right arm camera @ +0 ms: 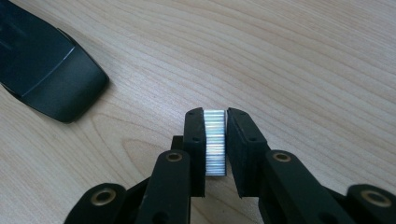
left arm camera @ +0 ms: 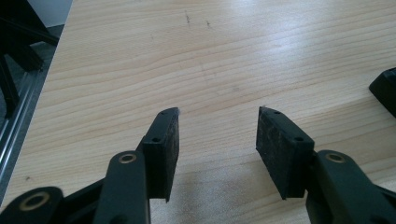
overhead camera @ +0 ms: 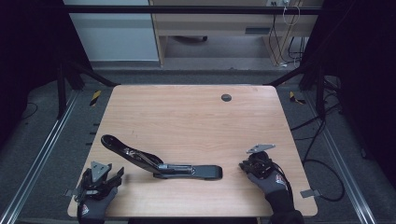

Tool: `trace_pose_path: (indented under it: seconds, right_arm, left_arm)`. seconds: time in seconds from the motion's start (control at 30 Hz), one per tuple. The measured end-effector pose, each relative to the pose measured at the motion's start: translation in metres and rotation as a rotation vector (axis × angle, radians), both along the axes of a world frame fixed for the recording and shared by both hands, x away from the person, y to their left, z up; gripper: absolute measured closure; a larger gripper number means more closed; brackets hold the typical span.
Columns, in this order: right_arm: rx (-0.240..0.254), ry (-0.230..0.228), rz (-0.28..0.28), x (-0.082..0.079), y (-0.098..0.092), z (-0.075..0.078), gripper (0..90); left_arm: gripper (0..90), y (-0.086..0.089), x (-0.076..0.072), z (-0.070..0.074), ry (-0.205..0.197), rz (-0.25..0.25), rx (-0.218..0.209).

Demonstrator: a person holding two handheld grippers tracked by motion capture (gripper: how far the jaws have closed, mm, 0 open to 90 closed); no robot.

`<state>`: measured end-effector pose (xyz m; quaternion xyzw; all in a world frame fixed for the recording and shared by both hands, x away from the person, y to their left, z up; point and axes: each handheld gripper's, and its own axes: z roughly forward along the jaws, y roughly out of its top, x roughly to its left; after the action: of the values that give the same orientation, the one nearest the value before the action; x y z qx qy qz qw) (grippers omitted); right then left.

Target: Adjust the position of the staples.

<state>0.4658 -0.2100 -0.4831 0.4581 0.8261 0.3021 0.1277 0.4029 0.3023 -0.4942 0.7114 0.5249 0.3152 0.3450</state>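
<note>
A black stapler (overhead camera: 159, 163) lies swung open flat on the wooden table (overhead camera: 196, 116), between my two grippers. Its rounded black end (right arm camera: 51, 74) shows at the upper left of the right gripper view, and a black corner of the stapler (left arm camera: 385, 91) sits at the right edge of the left gripper view. My right gripper (overhead camera: 243, 165) (right arm camera: 215, 116) is closed on a short silver strip of staples (right arm camera: 215, 144), held upright between its pads just above the tabletop. My left gripper (overhead camera: 114, 175) (left arm camera: 217, 135) rests near the front left corner, jaws wide apart with only bare wood between them.
A small round dark grommet (overhead camera: 226, 97) sits in the far part of the table. Metal rails (overhead camera: 42, 144) run along the floor on both sides. Cables (overhead camera: 322, 163) trail on the floor at the right. A desk (overhead camera: 219, 28) stands beyond the table.
</note>
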Motion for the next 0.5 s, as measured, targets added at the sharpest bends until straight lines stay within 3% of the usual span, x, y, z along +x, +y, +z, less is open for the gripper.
trace_pose_path:
  seconds: [0.2, 0.5]
  right_arm:
    - [-0.004, -0.027, 0.03, -0.001, 0.0, 0.009, 78.2]
    - [0.028, -0.068, 0.078, -0.001, 0.003, 0.028, 78.3]
  left_arm:
    - [48.7, 0.0, 0.0, 0.0, 0.0, 0.0, 0.002]
    - [48.7, 0.0, 0.0, 0.0, 0.0, 0.0, 0.002]
